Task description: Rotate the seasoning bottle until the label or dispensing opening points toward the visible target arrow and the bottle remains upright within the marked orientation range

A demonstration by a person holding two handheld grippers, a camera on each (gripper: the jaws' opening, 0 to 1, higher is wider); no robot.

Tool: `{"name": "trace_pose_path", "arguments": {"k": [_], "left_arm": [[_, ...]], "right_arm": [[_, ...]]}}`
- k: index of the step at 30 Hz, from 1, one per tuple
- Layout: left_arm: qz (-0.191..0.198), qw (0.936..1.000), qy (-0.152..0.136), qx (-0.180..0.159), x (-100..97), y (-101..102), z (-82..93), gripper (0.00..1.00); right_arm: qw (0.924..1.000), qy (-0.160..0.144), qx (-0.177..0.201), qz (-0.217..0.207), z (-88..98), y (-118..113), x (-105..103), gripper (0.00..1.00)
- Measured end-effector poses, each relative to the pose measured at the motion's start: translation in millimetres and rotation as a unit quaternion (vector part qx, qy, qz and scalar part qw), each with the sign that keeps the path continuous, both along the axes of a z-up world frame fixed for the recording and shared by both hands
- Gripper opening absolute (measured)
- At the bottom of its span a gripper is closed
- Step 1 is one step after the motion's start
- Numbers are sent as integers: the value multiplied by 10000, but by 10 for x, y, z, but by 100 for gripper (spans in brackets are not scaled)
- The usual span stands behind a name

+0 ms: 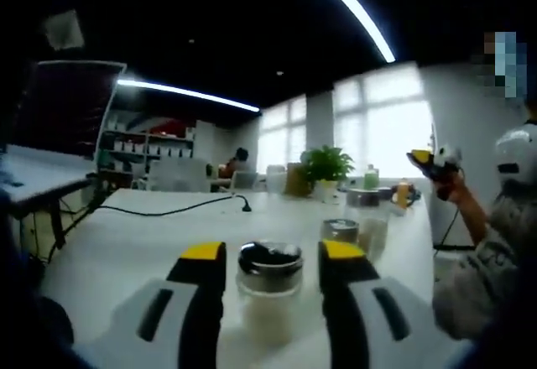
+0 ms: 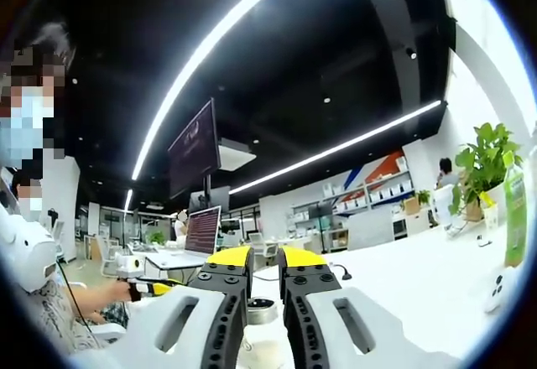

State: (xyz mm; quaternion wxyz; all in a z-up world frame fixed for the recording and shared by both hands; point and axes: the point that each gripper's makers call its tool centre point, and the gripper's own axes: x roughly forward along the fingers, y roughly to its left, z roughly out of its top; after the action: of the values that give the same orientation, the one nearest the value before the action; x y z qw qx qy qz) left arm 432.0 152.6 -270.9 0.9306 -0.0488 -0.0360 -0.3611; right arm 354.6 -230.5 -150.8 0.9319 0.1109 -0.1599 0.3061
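Observation:
The seasoning bottle (image 1: 269,281) stands upright on the white table (image 1: 126,243), a clear body with pale contents and a dark round lid. My left gripper (image 1: 270,252) is open, its yellow-tipped jaws on either side of the bottle with a small gap on each side. My right gripper (image 2: 266,258) is raised in the air, its jaws shut with nothing between them. Seen from the left gripper view, the right gripper (image 1: 432,161) is held up at the right by a person's hand. Below the right gripper's jaws the bottle's lid (image 2: 262,309) shows, with the left gripper (image 2: 155,287) beside it.
A second metal-lidded bottle (image 1: 340,229) and a glass jar (image 1: 372,222) stand just behind on the right. A potted plant (image 1: 325,168) and small containers sit at the table's far end. A black cable (image 1: 168,210) crosses the left side. A green bottle (image 2: 513,210) stands at the right.

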Motion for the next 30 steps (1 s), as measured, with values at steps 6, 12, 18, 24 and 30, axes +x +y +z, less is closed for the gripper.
{"name": "trace_pose_path", "arguments": {"k": [6, 12, 18, 24, 30], "left_arm": [[250, 9997, 0, -19, -14, -8, 15, 46], [656, 9974, 102, -279, -55, 33, 84, 42], [1328, 9910, 115, -101, -56, 113, 52, 43], [1639, 9860, -49, 295, -103, 34, 96, 41], [2238, 9721, -87, 693, -131, 104, 80, 44]], "right_arm": [[10000, -33, 36, -1, 26, -7, -21, 10], [10000, -73, 51, 12, 48, 7, -31, 10], [9999, -58, 78, 26, 35, 9, -26, 10], [9999, -68, 76, 14, 36, 2, -33, 10], [10000, -50, 85, -2, 22, -7, -23, 10]]}}
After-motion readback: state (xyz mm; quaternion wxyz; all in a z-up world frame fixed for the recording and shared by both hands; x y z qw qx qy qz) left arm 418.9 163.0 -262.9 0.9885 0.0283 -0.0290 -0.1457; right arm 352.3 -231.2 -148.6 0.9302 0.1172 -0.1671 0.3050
